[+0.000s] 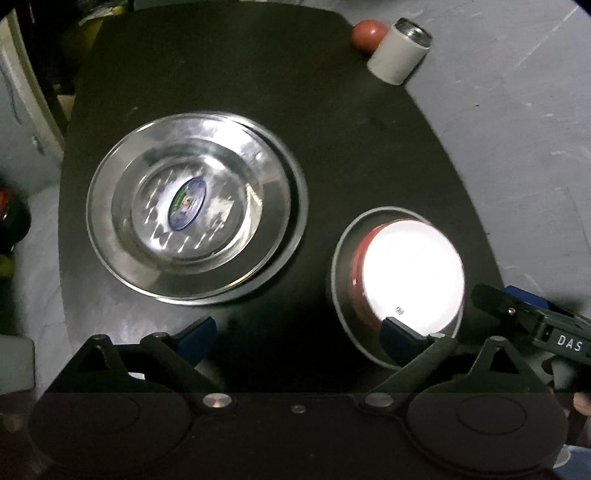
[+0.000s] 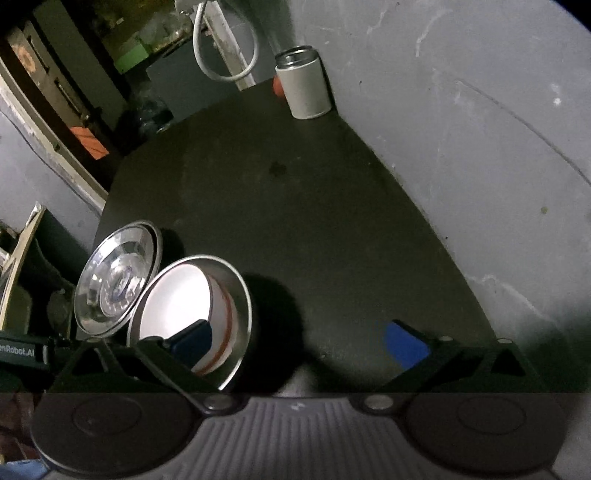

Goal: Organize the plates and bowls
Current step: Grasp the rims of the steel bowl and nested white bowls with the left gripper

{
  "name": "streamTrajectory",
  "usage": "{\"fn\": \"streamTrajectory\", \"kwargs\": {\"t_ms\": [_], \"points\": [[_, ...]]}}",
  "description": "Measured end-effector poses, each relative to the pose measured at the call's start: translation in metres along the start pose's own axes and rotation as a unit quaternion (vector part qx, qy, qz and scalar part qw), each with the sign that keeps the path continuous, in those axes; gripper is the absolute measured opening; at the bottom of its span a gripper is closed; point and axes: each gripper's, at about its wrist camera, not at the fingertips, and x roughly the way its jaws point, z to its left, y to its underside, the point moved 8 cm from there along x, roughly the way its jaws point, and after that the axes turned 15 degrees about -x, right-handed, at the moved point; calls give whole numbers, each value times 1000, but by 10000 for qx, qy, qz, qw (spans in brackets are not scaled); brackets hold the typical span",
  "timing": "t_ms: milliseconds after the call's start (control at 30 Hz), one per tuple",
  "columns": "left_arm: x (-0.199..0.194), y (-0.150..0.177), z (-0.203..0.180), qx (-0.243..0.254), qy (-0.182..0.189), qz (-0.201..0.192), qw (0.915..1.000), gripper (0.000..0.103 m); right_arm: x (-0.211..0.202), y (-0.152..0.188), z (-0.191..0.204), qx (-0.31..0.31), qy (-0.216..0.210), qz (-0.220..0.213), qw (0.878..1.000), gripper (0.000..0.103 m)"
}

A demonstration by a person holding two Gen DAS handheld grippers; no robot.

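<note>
Counter: dark counter (image 1: pixel 221 74), I see stacked round steel plates (image 1: pixel 195 206).
Bowl: red-striped white bowl (image 1: pixel 413 273) nests in steel bowl (image 1: pixel 338 266).
Jaws: left gripper (image 1: pixel 299 332) and right gripper (image 2: pixel 301 341) spread, bowls beside their fingers.

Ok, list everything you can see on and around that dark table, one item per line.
steel plates: two, silver, stacked, table's left half
steel bowl: one, silver, right of the plates
red-and-white bowl: one, white inside, red outside, nested in the steel bowl
canister: one, white with metal top, far table corner
ball: one, reddish, behind the canister
table: one, dark
left gripper: black, blue pads, open
right gripper: black, blue pads, open, one finger over the nested bowls
</note>
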Motion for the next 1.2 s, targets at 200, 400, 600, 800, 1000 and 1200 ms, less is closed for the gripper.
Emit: {"fn": "streamTrajectory", "kwargs": {"t_ms": [200,400,600,800,1000,1200], "points": [[8,3,5,-52,-120,124,9998,97,4,2,1,-62,63,148,9999,103],[14,5,9,-120,-223,175,9995,98,9,3,0,-150,132,327,9993,103],[17,4,10,-162,-243,199,9994,100,16,4,2,-276,117,469,9985,103],[22,2,8,-126,-266,223,9993,101,21,4,5,-470,162,576,9971,103],[25,2,5,-61,-336,255,9991,101,25,3,5,-626,227,591,9960,103],[31,0,2,75,-486,278,9984,102,28,1,6,-829,331,603,9942,103]]}}
